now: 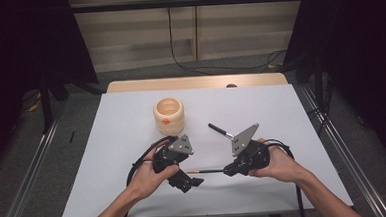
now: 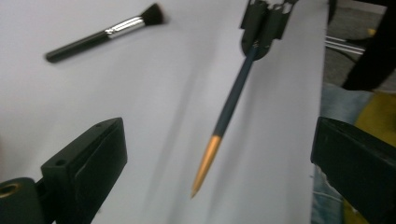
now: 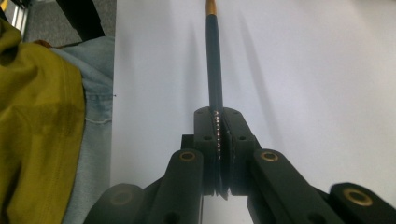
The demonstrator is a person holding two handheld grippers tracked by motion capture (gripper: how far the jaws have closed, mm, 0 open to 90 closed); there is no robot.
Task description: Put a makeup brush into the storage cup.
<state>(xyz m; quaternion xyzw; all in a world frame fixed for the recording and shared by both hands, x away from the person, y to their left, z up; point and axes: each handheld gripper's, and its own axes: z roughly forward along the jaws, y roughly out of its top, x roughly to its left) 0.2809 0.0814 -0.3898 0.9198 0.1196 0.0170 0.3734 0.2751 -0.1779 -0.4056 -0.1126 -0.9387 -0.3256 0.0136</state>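
Observation:
A slim dark blue stick with a gold pointed end (image 1: 207, 171) hangs level just above the white mat, between the two hands. My right gripper (image 1: 229, 170) is shut on its blue end; in the right gripper view the jaws (image 3: 219, 126) clamp the stick (image 3: 214, 60), which runs straight away from them. My left gripper (image 1: 189, 175) stands open at the gold tip. In the left gripper view its wide-apart jaws (image 2: 219, 140) flank the stick (image 2: 231, 102) without touching it, and the right gripper (image 2: 261, 28) holds the far end.
A black makeup brush (image 1: 221, 131) with a silver collar lies on the mat behind the right gripper, also seen as the brush (image 2: 102, 33). A cream ribbed cup (image 1: 169, 116) stands upright at mid-left. The white mat (image 1: 122, 142) covers the table; the person's clothing (image 3: 42, 121) is at its near edge.

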